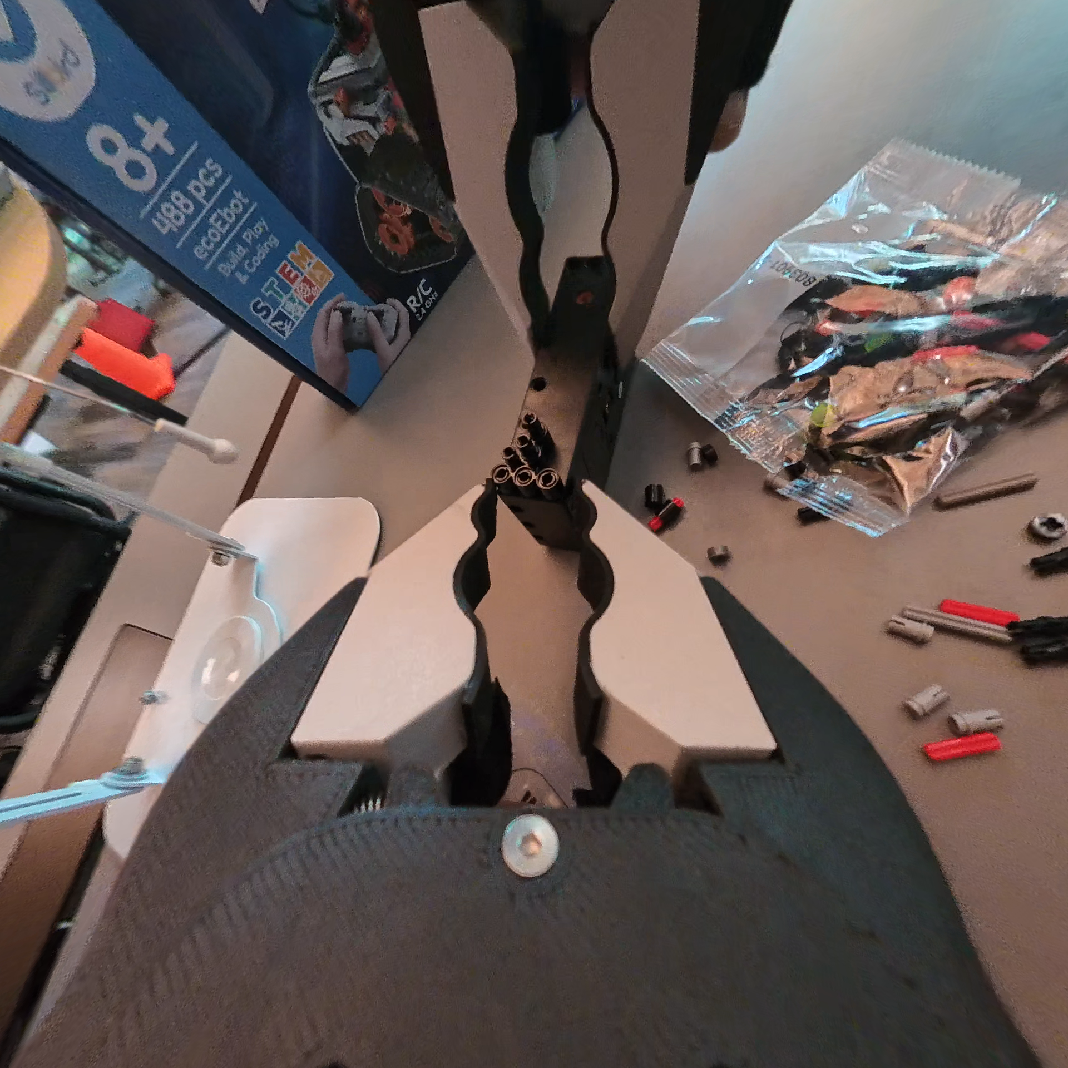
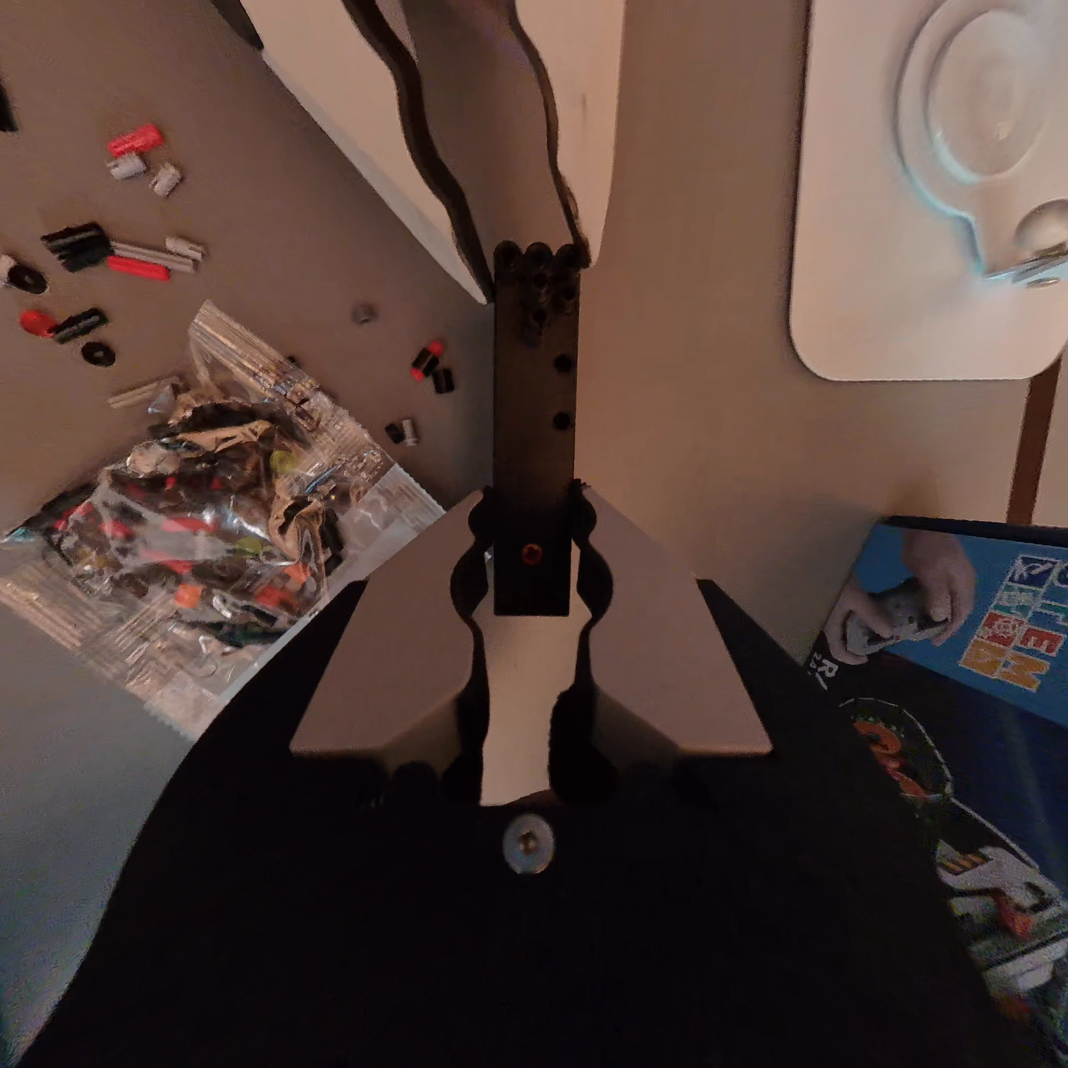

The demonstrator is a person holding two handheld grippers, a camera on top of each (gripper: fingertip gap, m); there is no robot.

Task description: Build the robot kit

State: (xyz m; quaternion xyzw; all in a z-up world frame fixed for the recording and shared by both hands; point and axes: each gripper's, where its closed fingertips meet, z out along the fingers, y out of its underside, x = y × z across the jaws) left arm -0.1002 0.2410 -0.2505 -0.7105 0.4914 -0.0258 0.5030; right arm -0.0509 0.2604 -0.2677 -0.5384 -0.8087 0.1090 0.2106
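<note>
Beam: we see a long black building beam (image 1: pixel 569 370) with holes along its face, held in the air between the two grippers, one at each end. It hangs above the tan table (image 1: pixel 809 867).
Pins: a cluster of short black pins (image 1: pixel 529 462) stands out of the beam's end nearest the left gripper; in the right wrist view they (image 2: pixel 537 277) sit at the far end.
Red dot: a small red peg (image 2: pixel 530 553) shows in a hole near the beam's other end.
Left gripper: our left gripper (image 1: pixel 534 497) has its jaws drawn narrow, pinching the pin-bearing end of the beam.
Right gripper: our right gripper (image 2: pixel 531 520) has its jaws drawn narrow around the red-peg end; from the left wrist view it (image 1: pixel 569 315) faces us from the far side.
Bag: a crinkled clear plastic bag (image 1: pixel 901 358) of mixed parts lies on the table, to the right in the left wrist view.
Loose parts: we count red, grey and black pins and axles (image 1: pixel 959 630) scattered near the bag.
Box: a blue printed toy box (image 1: pixel 191 191) stands far left of the beam.
White plate: a white plate (image 1: pixel 300 555) with a clear fitting lies at the near left.
</note>
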